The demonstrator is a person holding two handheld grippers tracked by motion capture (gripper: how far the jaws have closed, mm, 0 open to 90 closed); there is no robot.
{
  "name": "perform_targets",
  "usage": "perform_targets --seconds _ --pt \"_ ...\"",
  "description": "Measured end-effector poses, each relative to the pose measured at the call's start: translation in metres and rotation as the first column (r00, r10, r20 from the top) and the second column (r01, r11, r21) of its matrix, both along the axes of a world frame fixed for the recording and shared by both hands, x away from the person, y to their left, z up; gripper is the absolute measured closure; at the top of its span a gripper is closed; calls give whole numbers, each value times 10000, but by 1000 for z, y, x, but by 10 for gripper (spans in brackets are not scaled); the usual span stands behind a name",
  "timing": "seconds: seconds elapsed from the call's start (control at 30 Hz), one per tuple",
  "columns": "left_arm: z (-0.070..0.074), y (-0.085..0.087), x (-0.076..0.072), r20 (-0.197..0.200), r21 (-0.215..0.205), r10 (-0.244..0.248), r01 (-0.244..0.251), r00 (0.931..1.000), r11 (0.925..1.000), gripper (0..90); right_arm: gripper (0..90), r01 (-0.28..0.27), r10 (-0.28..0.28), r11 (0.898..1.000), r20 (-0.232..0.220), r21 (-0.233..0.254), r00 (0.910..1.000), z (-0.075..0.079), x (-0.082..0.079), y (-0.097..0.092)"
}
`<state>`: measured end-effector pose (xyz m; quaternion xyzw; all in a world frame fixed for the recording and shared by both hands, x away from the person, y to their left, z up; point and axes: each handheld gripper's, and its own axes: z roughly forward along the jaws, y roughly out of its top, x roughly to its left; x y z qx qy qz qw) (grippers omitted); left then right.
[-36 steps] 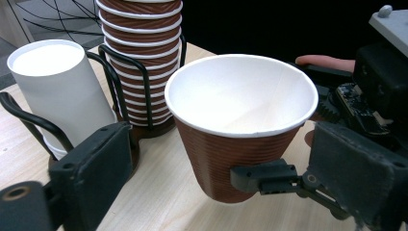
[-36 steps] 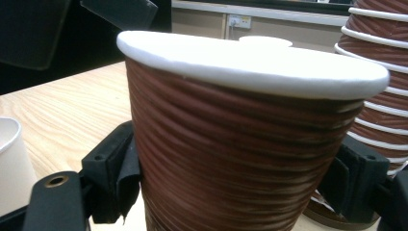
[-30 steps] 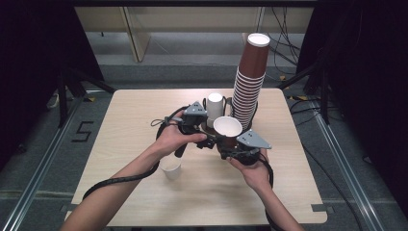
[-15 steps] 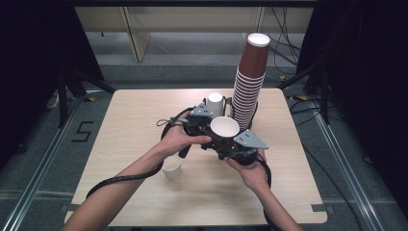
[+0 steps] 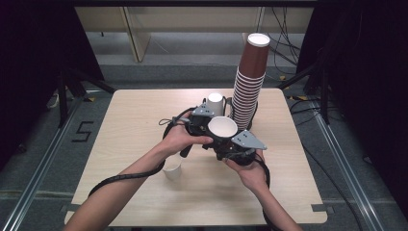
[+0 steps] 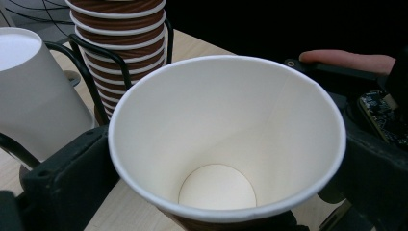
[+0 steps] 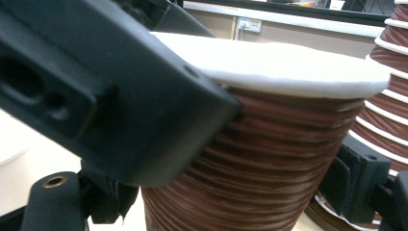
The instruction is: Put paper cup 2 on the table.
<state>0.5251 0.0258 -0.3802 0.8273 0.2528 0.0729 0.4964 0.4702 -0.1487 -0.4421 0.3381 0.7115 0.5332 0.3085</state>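
Here we have a small white cup (image 5: pixel 172 167) nearest us at about seven o'clock on the table (image 5: pixel 120 125), set aside, apparently out of the way. At the centre, both grippers meet on one brown cup (image 5: pixel 222 130): the right gripper (image 5: pixel 231 144) is clamped on its ribbed wall, steadying it upright, while the left gripper (image 5: pixel 202 126) presses at its side, though we cannot tell its jaw state. Beyond, toward one o'clock, stand a white cup (image 5: pixel 214 102) and the tall stack (image 5: pixel 249 86) in its wire holder, likely the source.
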Motion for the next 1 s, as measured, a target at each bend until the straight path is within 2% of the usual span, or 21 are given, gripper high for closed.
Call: perform_targets --seconds 0.03,0.07,0.1,0.13,0.17,0.3,0.33,0.37,0.4,0.43,0.67,0.73,0.83,0.87,0.93,0.97,1.0 --pt "0 0 0 0 0 0 0 10000 10000 0 189 10 -9 9999 -84 110 10000 0 -1 1" --pt "0 0 0 14 9 -58 58 10000 10000 0 189 -14 13 10000 131 35 9999 0 1 0" --pt "0 -1 0 -22 -10 -76 76 10000 10000 0 189 36 -33 9998 -158 208 9999 0 -1 2" --pt "0 -1 0 -5 47 -80 80 10000 10000 0 189 47 -39 9995 -254 298 9997 1 -2 3" --pt "-1 -1 0 -6 47 -118 118 9999 9999 0 189 -153 153 9999 216 -10 9996 2 0 2" --pt "-1 -2 1 78 -10 -155 155 9998 9999 15 186 -142 142 9999 131 25 9998 5 -2 5" --pt "-1 -2 3 316 11 -233 233 9992 9997 20 184 -127 126 9999 130 61 9998 5 -2 5" --pt "0 -2 3 304 13 -235 235 9993 9997 25 181 -133 133 9999 257 11 9996 5 -1 5" --pt "0 -1 3 302 27 -257 257 9992 9997 32 177 -193 192 9998 94 43 9998 5 -2 5" --pt "-1 -1 3 275 6 -304 304 9992 9995 38 172 -139 139 9999 274 -5 9995 5 -1 5" --pt "-1 1 0 281 -58 -251 252 9993 9997 88 133 -357 355 9992 163 154 9992 3 1 5" --pt "-1 2 1 317 -90 -400 403 9987 9991 100 124 -202 202 9998 114 49 9997 3 0 5" --pt "0 2 -2 295 -114 -233 236 9993 9997 113 110 -285 288 9995 176 -123 9994 5 1 4" --pt "0 2 -2 327 -115 -295 299 9990 9995 116 102 -229 229 9997 69 5 9997 4 0 5" --pt "1 2 -3 354 -138 -273 278 9990 9995 121 98 -341 340 9994 -75 -67 9994 4 1 5" --pt "1 2 -3 377 -126 -277 282 9989 9995 123 88 -484 484 9988 -22 51 9988 4 2 5" --pt "1 2 -3 391 -157 -262 268 9989 9995 125 72 -370 370 9993 -3 -76 9993 4 1 4"
